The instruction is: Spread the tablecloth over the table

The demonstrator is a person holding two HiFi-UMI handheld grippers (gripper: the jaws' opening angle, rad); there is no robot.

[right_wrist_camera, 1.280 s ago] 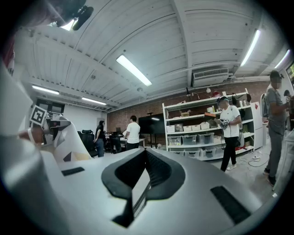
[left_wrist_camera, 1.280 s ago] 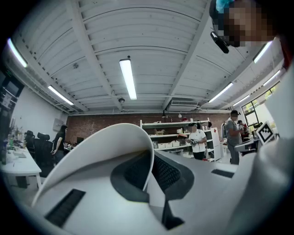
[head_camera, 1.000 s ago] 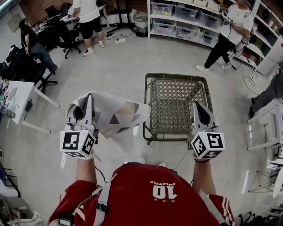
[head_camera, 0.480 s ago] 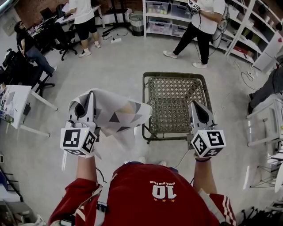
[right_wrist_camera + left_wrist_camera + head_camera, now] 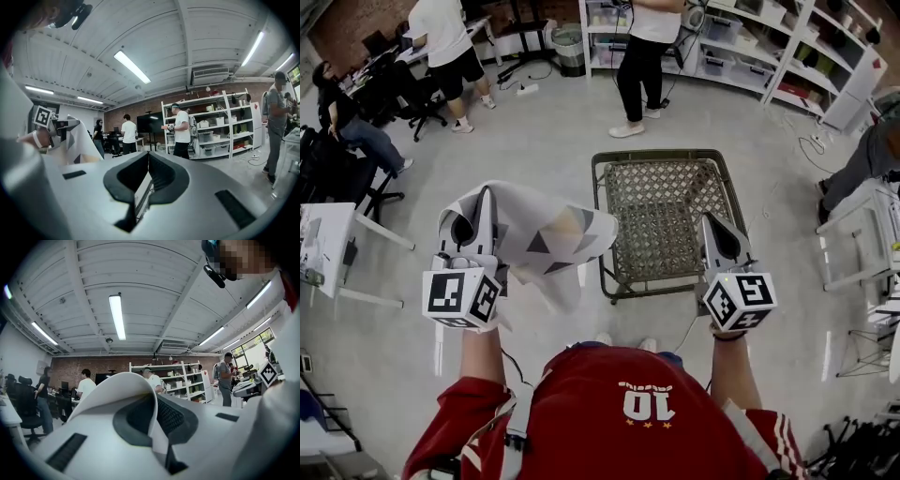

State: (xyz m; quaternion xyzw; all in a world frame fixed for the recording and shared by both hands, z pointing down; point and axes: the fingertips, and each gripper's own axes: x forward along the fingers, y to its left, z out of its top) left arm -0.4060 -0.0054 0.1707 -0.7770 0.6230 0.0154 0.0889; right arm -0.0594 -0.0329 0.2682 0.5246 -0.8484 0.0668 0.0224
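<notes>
Head view: my left claw (image 5: 486, 204), clamped on the tablecloth (image 5: 551, 240), has drifted slightly sideways. The tablecloth still hangs bunched just left of the surface (image 5: 662, 217), with none lying on it. My right claw (image 5: 711, 225) stays closed and empty, so I judge the spreading hasn't started.

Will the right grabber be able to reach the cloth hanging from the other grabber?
Probably yes. Only open air above the table lies between the right gripper and the tablecloth hanging from the left gripper. Its shut jaws must open first.
</notes>
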